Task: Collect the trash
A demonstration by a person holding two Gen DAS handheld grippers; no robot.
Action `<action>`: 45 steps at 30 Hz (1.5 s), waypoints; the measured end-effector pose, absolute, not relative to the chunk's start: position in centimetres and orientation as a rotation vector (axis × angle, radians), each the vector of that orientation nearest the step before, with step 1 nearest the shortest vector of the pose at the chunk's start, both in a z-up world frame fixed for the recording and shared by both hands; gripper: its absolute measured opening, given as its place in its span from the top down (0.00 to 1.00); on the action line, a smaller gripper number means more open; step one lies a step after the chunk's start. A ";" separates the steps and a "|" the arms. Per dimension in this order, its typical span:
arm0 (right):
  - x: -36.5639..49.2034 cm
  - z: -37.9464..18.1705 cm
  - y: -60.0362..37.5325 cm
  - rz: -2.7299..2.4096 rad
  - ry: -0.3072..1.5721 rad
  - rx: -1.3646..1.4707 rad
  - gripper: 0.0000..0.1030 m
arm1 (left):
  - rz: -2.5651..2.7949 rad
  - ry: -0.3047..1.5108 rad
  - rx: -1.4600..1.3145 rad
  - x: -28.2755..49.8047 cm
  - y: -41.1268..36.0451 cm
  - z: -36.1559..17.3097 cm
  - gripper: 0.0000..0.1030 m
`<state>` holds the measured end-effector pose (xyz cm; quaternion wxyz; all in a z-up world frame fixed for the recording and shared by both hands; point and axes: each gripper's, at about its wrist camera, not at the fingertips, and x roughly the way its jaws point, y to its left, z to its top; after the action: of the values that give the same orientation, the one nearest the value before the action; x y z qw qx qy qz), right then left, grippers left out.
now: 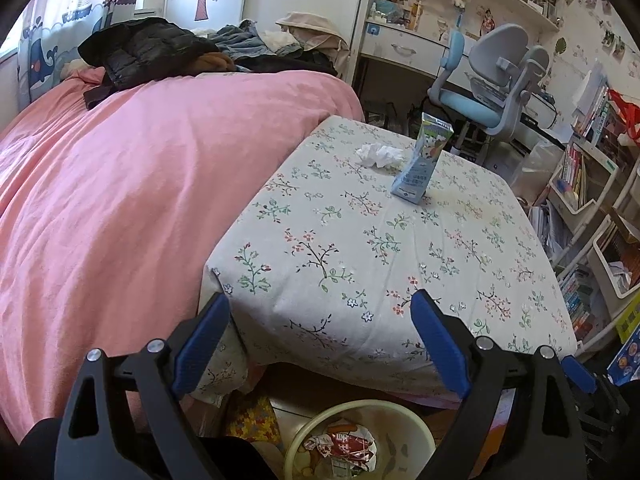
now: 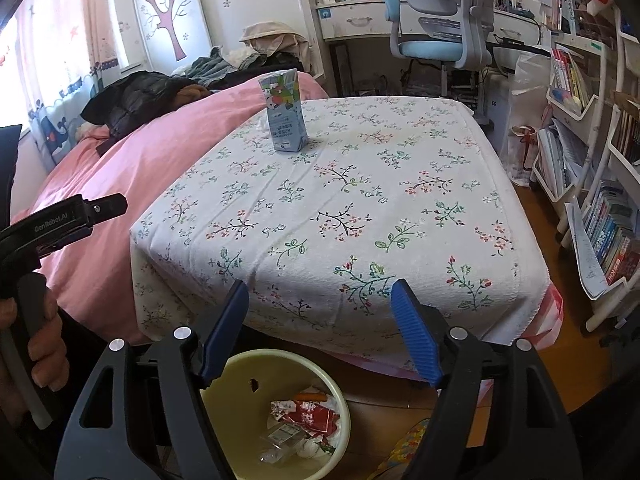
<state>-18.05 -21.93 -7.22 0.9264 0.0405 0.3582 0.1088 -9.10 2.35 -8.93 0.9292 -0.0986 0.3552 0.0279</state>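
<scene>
A blue drink carton stands upright on the far part of a table covered by a floral cloth; it also shows in the right wrist view. A crumpled white tissue lies just left of the carton. A pale yellow trash bin holding a red wrapper stands on the floor below the table's near edge; it also shows in the left wrist view. My left gripper is open and empty at the near edge. My right gripper is open and empty above the bin.
A bed with a pink cover and piled clothes adjoins the table's left side. A blue-grey desk chair and desk stand behind. White shelves with books line the right. The left gripper's handle shows at the left.
</scene>
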 end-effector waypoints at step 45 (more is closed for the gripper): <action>-17.9 -7.1 -21.7 0.208 0.715 0.055 0.26 | 0.065 0.690 -0.201 -9.3 2.8 -8.3 0.15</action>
<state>-17.92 -21.73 -7.08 0.9311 0.0269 0.3494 0.1015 -9.27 2.81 -8.26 0.9356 -0.0985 0.3375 0.0319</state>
